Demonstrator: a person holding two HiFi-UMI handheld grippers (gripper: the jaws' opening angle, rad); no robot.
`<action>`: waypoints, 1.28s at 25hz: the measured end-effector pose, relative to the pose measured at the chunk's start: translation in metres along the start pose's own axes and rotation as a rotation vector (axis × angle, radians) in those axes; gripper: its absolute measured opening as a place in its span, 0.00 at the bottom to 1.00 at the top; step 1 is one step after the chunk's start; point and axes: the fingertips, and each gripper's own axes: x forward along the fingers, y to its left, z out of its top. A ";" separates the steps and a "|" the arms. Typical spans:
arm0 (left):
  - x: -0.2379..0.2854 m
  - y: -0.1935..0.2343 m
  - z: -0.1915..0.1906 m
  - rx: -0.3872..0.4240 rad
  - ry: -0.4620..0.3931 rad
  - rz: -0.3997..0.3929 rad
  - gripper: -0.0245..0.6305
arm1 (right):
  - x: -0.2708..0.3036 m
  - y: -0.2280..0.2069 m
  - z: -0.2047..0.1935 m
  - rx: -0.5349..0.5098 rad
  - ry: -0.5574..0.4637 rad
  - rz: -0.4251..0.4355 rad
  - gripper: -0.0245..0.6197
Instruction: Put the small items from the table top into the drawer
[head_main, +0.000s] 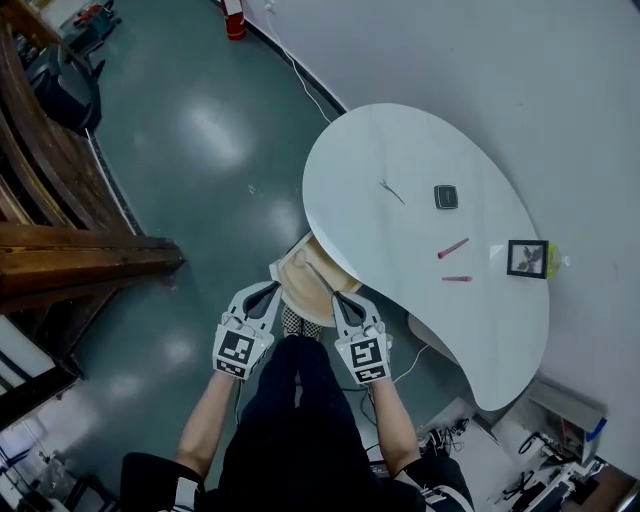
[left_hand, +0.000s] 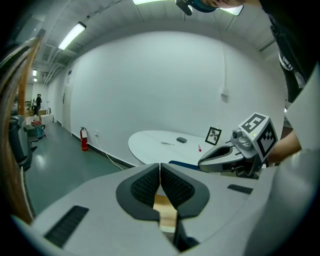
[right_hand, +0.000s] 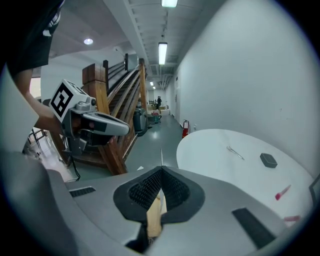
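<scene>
2 closed, empty grippers at lower centre: left gripper (head_main: 271, 291), right gripper (head_main: 336, 298).
On the white table (head_main: 400, 140), right of centre, lie a thin metal piece (head_main: 391, 190), a dark square block (head_main: 446, 197) and 2 pink sticks (head_main: 452, 248), near a black-framed picture (head_main: 527, 258).

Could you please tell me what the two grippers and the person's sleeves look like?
The left gripper and right gripper match: smooth light-grey shells tapering toward the jaws, with black ribbed pads set in dark surrounds. Each carries a white cube printed with black square markers. The person wears a dark short-sleeved top with white print.
</scene>
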 end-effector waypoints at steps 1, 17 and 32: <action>0.004 -0.001 -0.009 -0.007 0.011 -0.004 0.07 | 0.005 0.001 -0.008 0.003 0.009 0.008 0.08; 0.026 0.007 -0.116 -0.129 0.103 0.043 0.07 | 0.077 0.021 -0.102 -0.012 0.128 0.156 0.08; 0.025 0.010 -0.130 -0.167 0.112 0.074 0.07 | 0.104 0.016 -0.133 -0.065 0.245 0.155 0.08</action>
